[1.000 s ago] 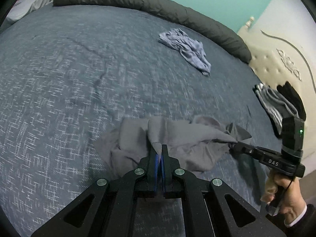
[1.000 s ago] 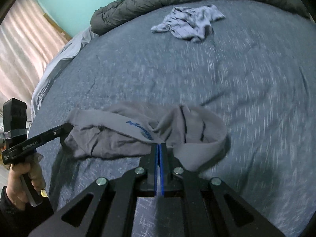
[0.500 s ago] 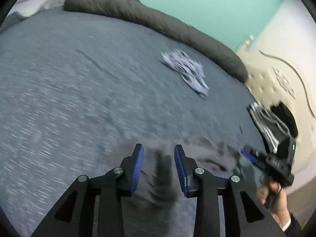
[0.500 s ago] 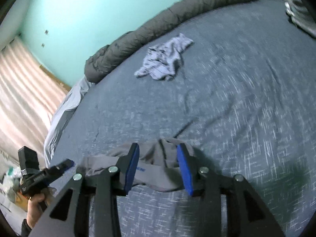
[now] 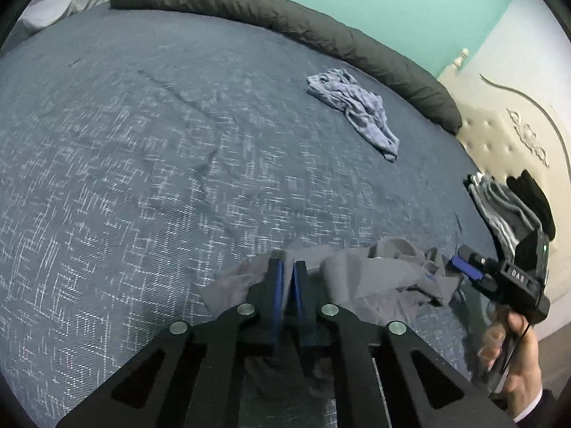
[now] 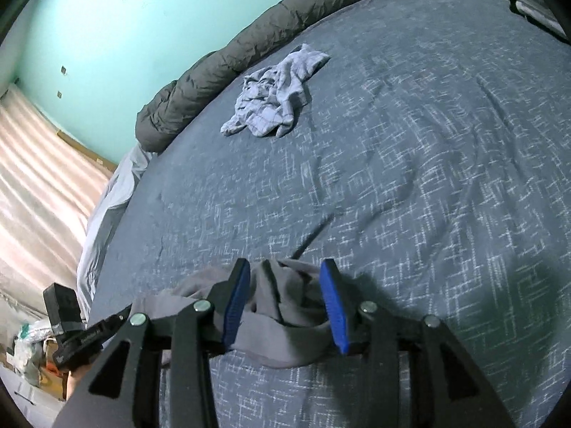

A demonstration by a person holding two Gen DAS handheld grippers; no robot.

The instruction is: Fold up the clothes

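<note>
While my two claws sit low over the near edge of the bed (image 5: 150,149), the grey garment (image 5: 360,278) lies between them in a loose, rumpled heap, soft knit with folds running every way and a bit of blue print on it. My left claw (image 5: 288,267) has its blue pads drawn nearly together, a narrow slit between them, at the garment's left end; whether cloth is pinched there I cannot tell. My right claw (image 6: 285,296) stands wide apart, its ribbed blue pads straddling a bunched fold of the garment (image 6: 282,324) without closing on it. Only the left view shows the cream tufted headboard (image 5: 499,142) and a folded grey and black stack (image 5: 510,210) beside it; only the right view shows the pale striped curtain (image 6: 39,192). Both show a crumpled light blue garment (image 6: 274,96) well apart on the speckled dark blue bedcover, and a dark grey quilted duvet (image 5: 285,18) rolled along the far edge.
</note>
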